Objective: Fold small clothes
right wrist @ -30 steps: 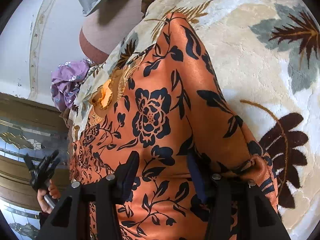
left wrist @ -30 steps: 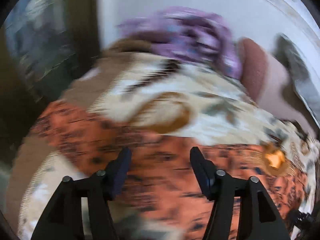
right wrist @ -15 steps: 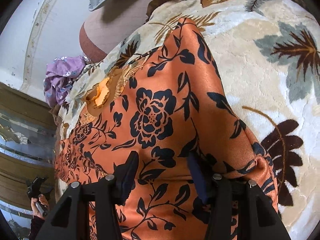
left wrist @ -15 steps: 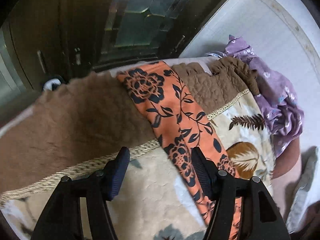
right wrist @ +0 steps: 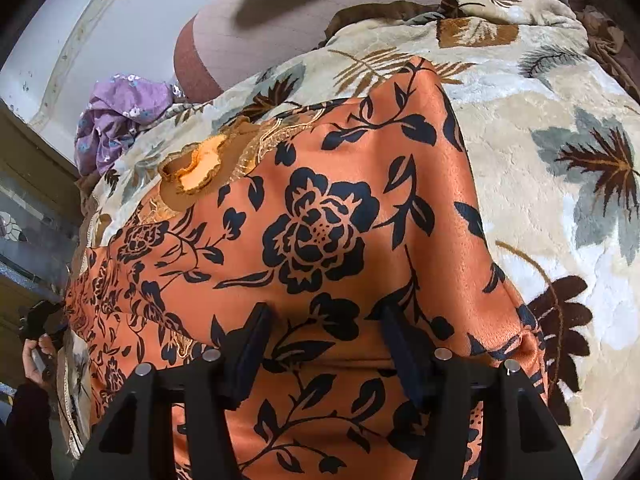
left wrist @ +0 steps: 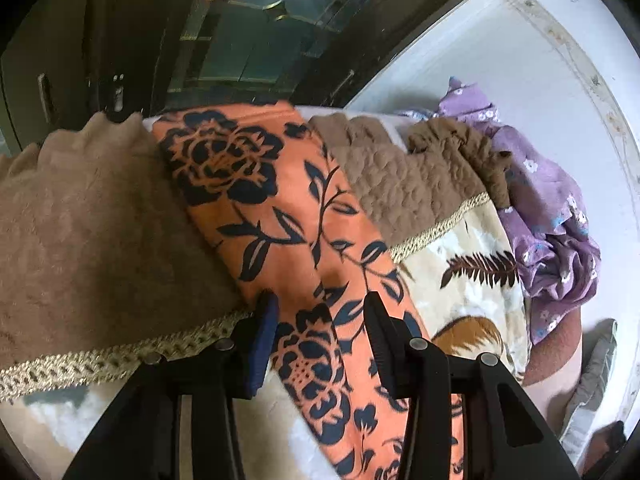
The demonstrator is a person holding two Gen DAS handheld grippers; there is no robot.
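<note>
Left wrist view: left gripper [left wrist: 320, 316] is over the narrow far end of the orange floral garment [left wrist: 280, 216], which lies on the leaf-print plush blanket [left wrist: 460, 292] of the bed. Jaws have just been closing w/ cloth between them, but pads aren't clearly pressing yet, so half spread, no pinch. Brown quilted border [left wrist: 404, 188] sits on both sides of the garment; purple flowered cloth [left wrist: 552, 216] lies beyond the garment's right edge, well apart. To grab well: take only the orange layer, keep clear of the blanket's braided trim [left wrist: 100, 360] just left of the garment.

Right wrist view: right gripper [right wrist: 324, 332] is over the garment's [right wrist: 320, 232] wide near end; jaws have just been opening, cloth under them, nothing pinched. Embroidered neckline [right wrist: 196, 172] sits toward the garment's far left. A hand [right wrist: 34, 356] w/ the other gripper shows at the garment's left end. Judgement: smooth the ridge mid-garment before folding, lift both ends evenly.
</note>
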